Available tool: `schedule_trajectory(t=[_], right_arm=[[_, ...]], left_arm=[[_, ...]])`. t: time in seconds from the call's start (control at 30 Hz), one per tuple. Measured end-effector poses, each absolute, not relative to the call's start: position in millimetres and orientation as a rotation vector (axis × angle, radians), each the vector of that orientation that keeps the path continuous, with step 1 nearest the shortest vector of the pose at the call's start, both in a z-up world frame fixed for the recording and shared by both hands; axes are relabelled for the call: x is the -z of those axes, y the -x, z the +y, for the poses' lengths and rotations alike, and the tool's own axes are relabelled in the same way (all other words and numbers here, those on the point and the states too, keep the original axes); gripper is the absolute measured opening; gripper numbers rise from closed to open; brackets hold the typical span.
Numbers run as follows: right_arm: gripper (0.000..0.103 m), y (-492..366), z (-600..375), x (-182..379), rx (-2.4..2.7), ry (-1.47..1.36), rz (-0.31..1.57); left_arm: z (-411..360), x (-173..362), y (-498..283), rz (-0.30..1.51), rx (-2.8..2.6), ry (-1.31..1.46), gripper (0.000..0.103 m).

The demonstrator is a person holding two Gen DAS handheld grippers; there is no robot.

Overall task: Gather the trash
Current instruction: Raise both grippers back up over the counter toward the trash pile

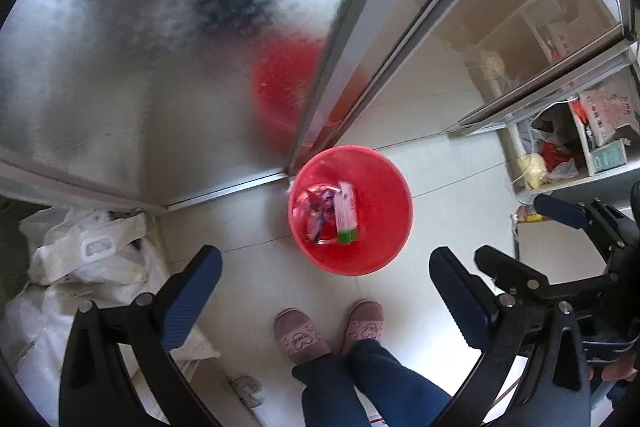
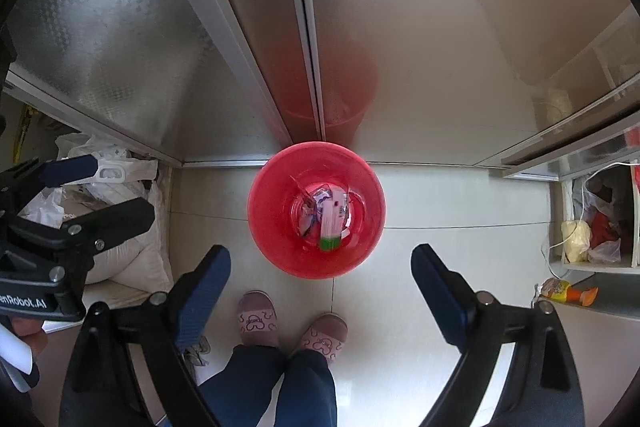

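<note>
Red bin [image 2: 316, 211] on the tile floor [image 2: 440, 267] against the metal door frame [image 2: 308, 67], trash already inside

I see a pink tube with a green cap [image 2: 334, 223] and crumpled purple wrappers [image 1: 318, 213] lying at the bin's bottom. My right gripper [image 2: 320, 267] points down over it, jaws spread wide, nothing between them; my left gripper [image 1: 324, 275] is also fully spread and empty, hanging on the bin's near side. Each tong shows at the edge of the other's view. Person's pink slippers [image 2: 292, 323] and blue trousers stand just beside the bin. White bags [image 1: 80, 255] piled at left, shelf with bagged clutter [image 2: 592, 227] at right, an orange-capped bottle [image 2: 568, 293] lying below it
</note>
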State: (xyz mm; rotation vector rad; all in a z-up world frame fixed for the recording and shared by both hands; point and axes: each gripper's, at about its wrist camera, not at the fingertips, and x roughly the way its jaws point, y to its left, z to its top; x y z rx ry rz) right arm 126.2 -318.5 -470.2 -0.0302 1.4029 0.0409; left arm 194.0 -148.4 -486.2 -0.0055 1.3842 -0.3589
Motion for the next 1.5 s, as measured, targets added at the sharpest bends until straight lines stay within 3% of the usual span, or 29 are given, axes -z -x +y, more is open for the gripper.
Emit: schedule_trajectory(t=[0.13, 0.3, 1.0, 1.5], right_arm=[[0.092, -123.7, -317.0, 443.2, -0.057, 0.003, 1.385], [0.1, -123.4, -307.1, 396.2, -0.036, 0.032, 1.328], [0.101, -108.8, -313.0, 195.1, -0.139, 0.101, 1.187], [0.101, -114.9, -300.7, 86.9, -0.259, 0.164, 1.015]], left_arm=[[-144.9, 449.6, -187.3, 1.342, 0.347, 0.001, 0.103], [-134.1, 402.3, -184.7, 1.33, 0.316, 0.01, 0.103], [-137.9, 180.8, -133.2, 1.147, 0.2, 0.018, 0.103], [-120.9, 69.2, -127.9, 0.999, 0.092, 0.067, 0.103]])
